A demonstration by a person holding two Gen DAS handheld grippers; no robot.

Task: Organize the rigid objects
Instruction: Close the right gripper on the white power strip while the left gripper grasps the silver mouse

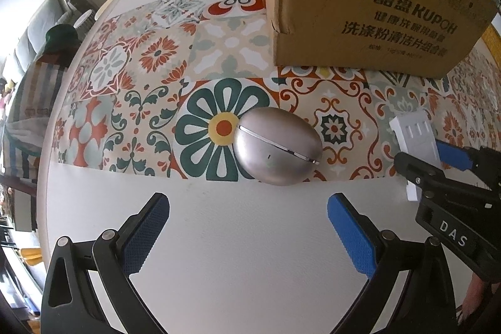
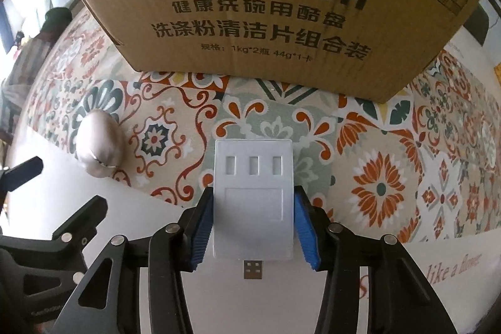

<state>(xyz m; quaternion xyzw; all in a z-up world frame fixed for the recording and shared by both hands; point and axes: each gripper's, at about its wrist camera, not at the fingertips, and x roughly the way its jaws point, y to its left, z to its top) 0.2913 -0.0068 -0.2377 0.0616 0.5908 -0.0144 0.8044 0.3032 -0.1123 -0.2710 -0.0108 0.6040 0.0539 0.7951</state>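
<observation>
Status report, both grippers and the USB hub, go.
Right gripper shut on white USB hub. Left gripper open, empty, short of silver egg-shaped case. Cardboard box stands just beyond the hub.

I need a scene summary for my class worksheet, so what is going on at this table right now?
A person works two handheld grippers over a white table with a patterned floral mat. The right gripper is clamped on a white flat USB hub, its plug pointing back toward the camera. The left gripper hangs open, short of a silvery egg-shaped case. A brown cardboard box stands behind both.
</observation>
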